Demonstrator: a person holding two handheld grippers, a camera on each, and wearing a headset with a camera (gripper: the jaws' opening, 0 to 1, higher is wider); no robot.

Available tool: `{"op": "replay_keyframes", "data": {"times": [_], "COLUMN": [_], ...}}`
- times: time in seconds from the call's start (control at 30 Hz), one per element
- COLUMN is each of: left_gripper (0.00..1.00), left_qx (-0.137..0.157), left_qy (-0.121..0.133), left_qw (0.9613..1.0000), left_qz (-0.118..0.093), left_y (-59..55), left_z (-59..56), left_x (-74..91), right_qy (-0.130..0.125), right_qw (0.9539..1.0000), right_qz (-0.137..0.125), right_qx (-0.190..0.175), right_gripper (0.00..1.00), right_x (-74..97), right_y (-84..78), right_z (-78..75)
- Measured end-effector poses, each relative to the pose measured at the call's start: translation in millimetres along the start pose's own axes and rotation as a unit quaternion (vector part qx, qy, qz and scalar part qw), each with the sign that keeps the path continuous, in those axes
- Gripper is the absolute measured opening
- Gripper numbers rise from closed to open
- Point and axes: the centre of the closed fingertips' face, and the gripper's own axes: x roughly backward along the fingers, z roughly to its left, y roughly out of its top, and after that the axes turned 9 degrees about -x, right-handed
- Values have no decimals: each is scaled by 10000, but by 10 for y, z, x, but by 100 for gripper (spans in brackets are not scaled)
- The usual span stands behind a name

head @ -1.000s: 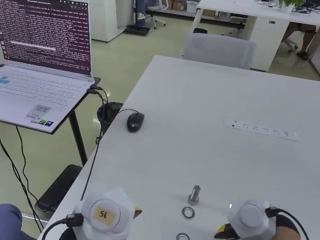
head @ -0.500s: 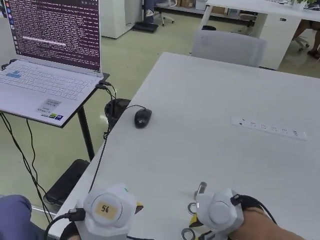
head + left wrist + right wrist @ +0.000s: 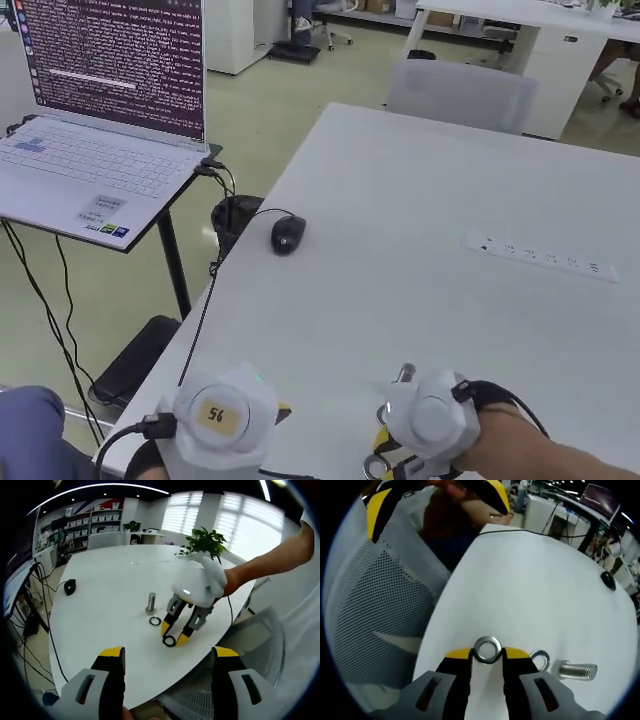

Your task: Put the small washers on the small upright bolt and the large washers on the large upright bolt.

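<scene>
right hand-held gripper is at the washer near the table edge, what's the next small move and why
Probably squeeze the right hand-held gripper shut and lift: its tips bracket the washer, which lies flat on the table, and the upright bolt stands close by.

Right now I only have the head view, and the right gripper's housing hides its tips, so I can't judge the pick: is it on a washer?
Observer: Yes. In the right gripper view, the right gripper has its yellow tips against either side of a washer.
Operator: Is that washer off the table?
Observer: Not clear. In the left gripper view it looks level with the table.
Operator: And the left gripper?
Observer: The left gripper is open, jaws wide apart, facing the upright bolt.
</scene>
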Motion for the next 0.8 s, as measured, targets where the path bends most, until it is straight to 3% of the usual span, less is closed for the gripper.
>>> {"op": "replay_keyframes", "data": {"times": [0.3,0.63,0.8], "left_gripper": [69,69,69], "left_qx": [15,-9,-18], "left_qy": [29,-17,-30], "left_qw": [10000,10000,10000], "left_qz": [15,24,53], "left_y": [-9,2,-19], "left_z": [22,0,-2], "left_x": [17,-6,-10], "right_qy": [-138,-294,-261], "right_qw": [9996,9977,9972], "right_qz": [-38,-272,-213], "right_qx": [-232,-543,-669], "right_gripper": [24,23,24], "right_x": [48,117,103], "right_y": [-47,-4,-65], "right_z": [-31,-91,-69]}}
